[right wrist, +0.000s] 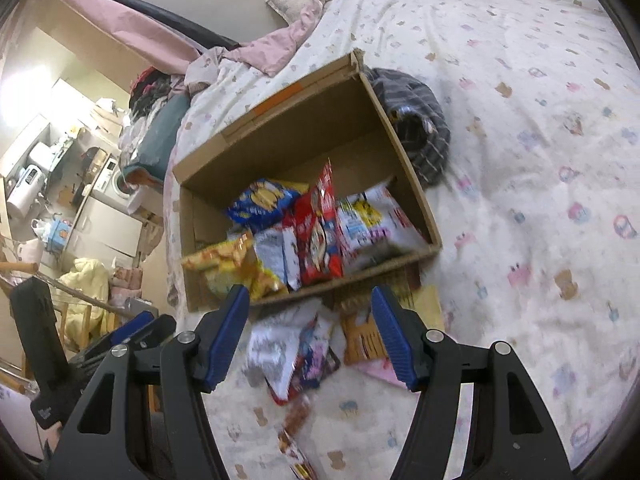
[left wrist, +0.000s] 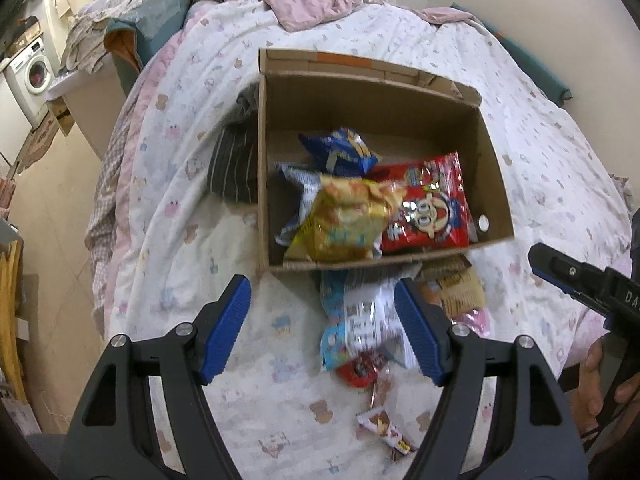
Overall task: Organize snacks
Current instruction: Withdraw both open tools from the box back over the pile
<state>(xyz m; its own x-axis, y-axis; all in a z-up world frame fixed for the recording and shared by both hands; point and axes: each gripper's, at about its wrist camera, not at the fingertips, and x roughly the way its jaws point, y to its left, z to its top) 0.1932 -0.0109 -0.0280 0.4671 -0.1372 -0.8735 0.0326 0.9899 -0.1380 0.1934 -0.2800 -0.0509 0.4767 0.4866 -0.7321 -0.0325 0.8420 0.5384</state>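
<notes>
1. Looking down from your left gripper (left wrist: 322,322), you see its two blue pads spread apart with nothing held. They hang over the bed, and a blue and white bag (left wrist: 362,320) lies on the cover under the gap.
2. Your right gripper (right wrist: 310,334) is spread apart too and holds nothing. Its pads hang above a small pile of loose snacks (right wrist: 292,356) on the cover (the pile is blurry, so you cannot read the bags).
3. The cardboard box (left wrist: 494,184) sits open on the bed, just past both grippers. Its top is wide open.
4. Inside the box you have a yellow bag (left wrist: 344,220) at the near side, a red bag (left wrist: 430,208) beside it, and a dark blue bag (left wrist: 344,152) farther back. A white bag (right wrist: 372,216) leans on the box wall in the right view.
5. Just outside the near wall of the box lie a brown packet (left wrist: 460,292) and a pink packet (right wrist: 380,368), both on the cover.
6. Closer to you a small wrapped snack (left wrist: 386,430) lies alone on the cover.
7. A dark striped cloth (left wrist: 234,168) lies bunched up against the far side of the box.
8. The bed cover (left wrist: 540,140) is white with tiny animal pictures.
</notes>
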